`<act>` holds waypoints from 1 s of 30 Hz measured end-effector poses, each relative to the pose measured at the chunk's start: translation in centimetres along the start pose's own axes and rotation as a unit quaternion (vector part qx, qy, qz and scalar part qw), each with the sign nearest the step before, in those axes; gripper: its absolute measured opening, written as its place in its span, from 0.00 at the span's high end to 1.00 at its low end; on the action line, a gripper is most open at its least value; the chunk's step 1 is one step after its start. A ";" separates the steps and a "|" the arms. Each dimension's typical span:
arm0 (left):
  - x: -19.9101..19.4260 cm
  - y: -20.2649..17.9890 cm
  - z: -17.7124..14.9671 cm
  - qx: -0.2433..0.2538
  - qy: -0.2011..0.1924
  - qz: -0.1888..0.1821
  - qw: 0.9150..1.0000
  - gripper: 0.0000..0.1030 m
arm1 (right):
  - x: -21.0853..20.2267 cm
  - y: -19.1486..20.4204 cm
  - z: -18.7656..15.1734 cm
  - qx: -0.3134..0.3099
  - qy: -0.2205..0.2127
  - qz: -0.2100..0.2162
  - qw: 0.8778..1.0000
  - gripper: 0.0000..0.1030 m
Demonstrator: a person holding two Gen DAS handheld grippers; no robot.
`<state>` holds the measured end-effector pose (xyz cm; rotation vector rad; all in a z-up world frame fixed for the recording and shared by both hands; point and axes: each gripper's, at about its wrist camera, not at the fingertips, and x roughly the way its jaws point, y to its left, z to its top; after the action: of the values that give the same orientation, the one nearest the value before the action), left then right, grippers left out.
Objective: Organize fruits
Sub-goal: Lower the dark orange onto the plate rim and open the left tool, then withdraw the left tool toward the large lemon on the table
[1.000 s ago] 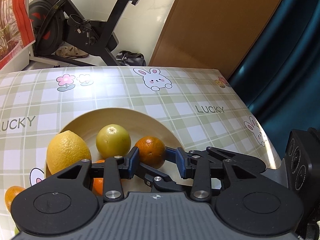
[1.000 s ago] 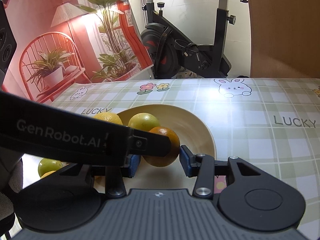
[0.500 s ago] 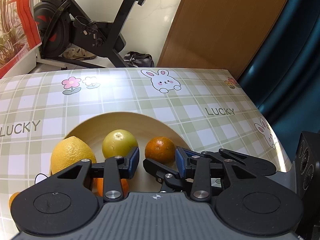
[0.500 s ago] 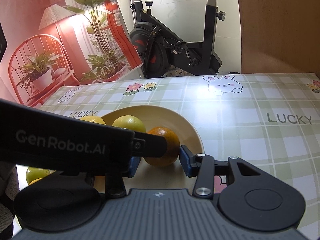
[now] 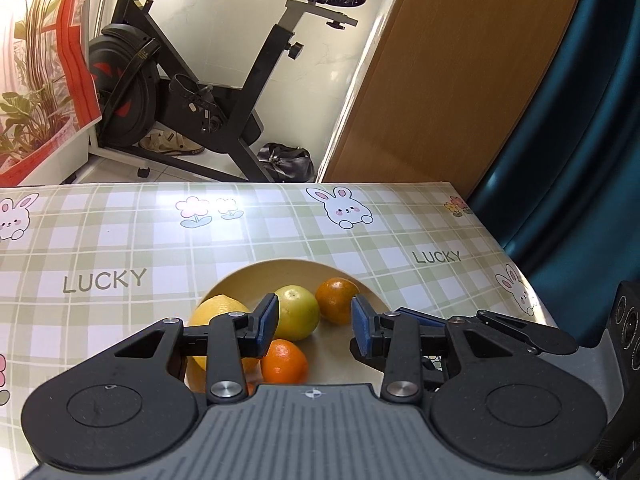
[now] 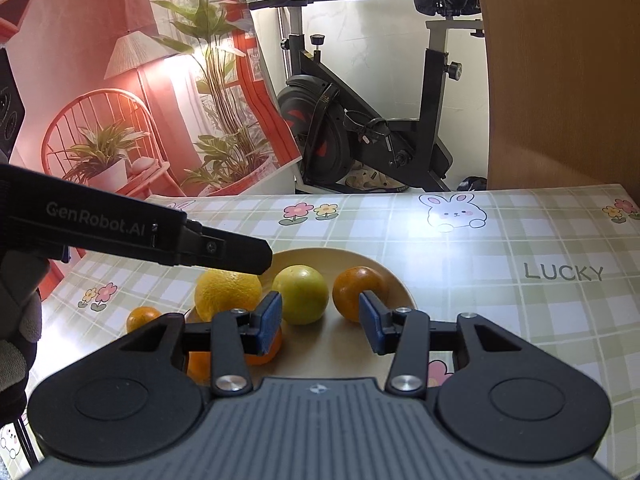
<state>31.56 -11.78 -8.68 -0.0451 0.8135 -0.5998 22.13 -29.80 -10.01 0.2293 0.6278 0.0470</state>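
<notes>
A cream bowl (image 5: pixel 296 266) on the checked table holds a lemon (image 5: pixel 214 310), a yellow-green citrus (image 5: pixel 298 312) and two oranges (image 5: pixel 336 300), (image 5: pixel 285 362). My left gripper (image 5: pixel 315 326) hovers above the bowl's near side, open, with nothing between its blue pads. In the right wrist view the right gripper (image 6: pixel 320 322) is also open and empty over the same bowl (image 6: pixel 402 294), with the citrus (image 6: pixel 306 294) and an orange (image 6: pixel 358 292) beyond its pads. One of the left gripper's fingers (image 6: pixel 224 248) crosses above the lemon (image 6: pixel 228 294). Another orange (image 6: pixel 142 318) lies on the table left of the bowl.
The table (image 5: pixel 120 240) has a green plaid cloth with rabbits and "LUCKY" print. Beyond its far edge stand an exercise bike (image 5: pixel 192 100), a brown board (image 5: pixel 440 80) and a blue curtain (image 5: pixel 580 120). A gloved hand (image 6: pixel 20 308) is at the left.
Both grippers have risen and drawn back from the bowl, the left one more. The far orange, earlier close to the pads, now lies clear beyond them. The jaws' gaps look unchanged.
</notes>
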 end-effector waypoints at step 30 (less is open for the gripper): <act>-7.7 9.5 -8.2 -0.073 -0.009 0.022 0.997 0.60 | 0.4 11.2 -5.0 -0.092 0.053 0.061 0.992 0.55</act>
<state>26.40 1.72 -11.70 -0.1647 0.8385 -0.4984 19.74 -17.82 -11.63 0.0874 0.7111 0.2359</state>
